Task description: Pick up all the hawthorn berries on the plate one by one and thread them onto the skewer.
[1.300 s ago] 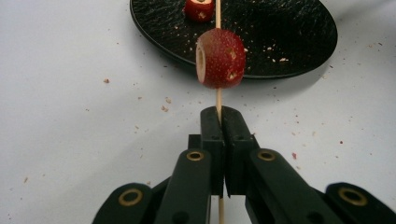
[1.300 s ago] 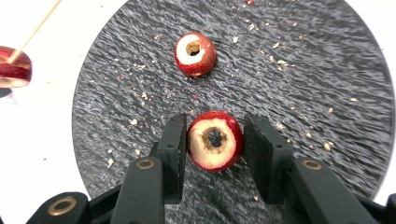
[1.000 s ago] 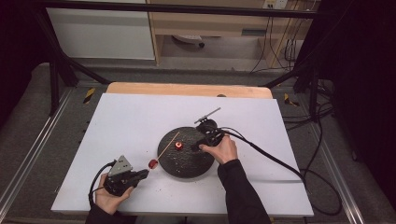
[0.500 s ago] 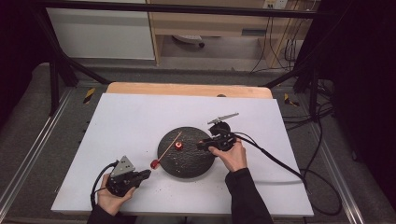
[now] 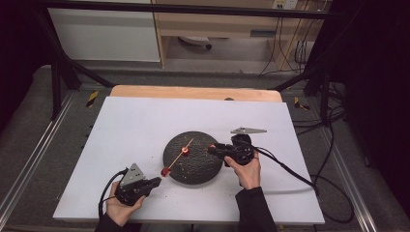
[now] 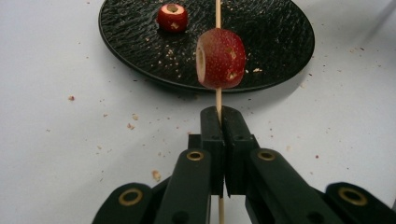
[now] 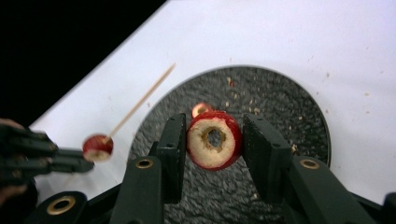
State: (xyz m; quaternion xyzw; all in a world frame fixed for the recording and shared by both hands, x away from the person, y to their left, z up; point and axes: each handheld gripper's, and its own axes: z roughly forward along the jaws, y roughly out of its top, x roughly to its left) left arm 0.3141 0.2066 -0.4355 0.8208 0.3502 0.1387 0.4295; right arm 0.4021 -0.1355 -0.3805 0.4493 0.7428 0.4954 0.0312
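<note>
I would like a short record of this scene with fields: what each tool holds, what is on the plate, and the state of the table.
left tool: the left tool is shut on a thin wooden skewer
on the skewer: one cored red fruit piece, threaded just past the tool
right tool: the right tool is shut on a second cored red fruit piece, hole facing the camera, above the plate
plate: black round plate, with a third fruit piece and crumbs
table: white tabletop, scattered crumbs near the plate
</note>
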